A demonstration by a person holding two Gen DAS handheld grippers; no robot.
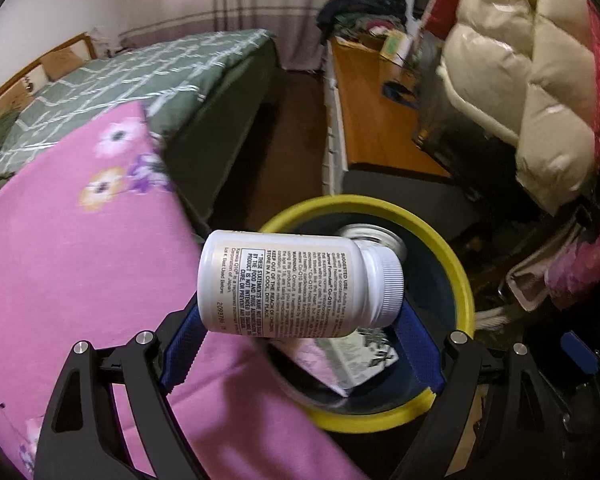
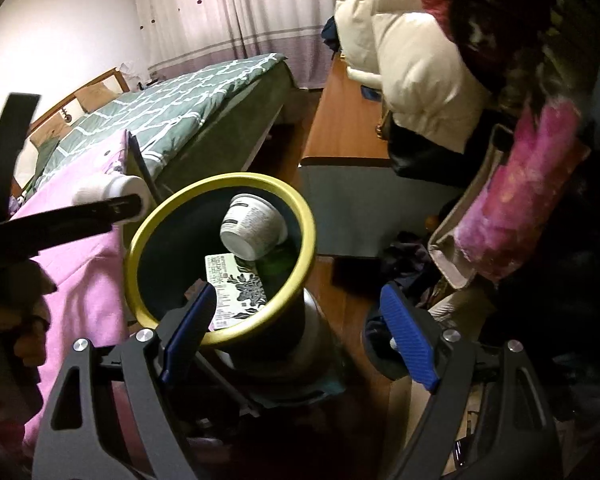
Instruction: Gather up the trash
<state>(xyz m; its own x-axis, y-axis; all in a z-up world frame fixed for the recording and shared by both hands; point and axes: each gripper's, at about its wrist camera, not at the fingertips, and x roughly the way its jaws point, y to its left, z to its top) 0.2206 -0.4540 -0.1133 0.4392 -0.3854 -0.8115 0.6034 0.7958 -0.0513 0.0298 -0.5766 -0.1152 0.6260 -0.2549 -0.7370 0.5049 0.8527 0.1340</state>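
Between the blue pads of the left gripper lies a white pill bottle, clamped sideways at base and cap, over the near rim of the yellow-rimmed bin. Right gripper hangs beside the bin, its fingers spread wide around nothing. Inside the bin lie a paper cup and a printed carton. Pink floral bedding crowds the bin's left; wooden floor runs past the bed

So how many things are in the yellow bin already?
2: a white cup leaning against the bin's far wall, and a flowery carton lying at the bottom. More may hide underneath.
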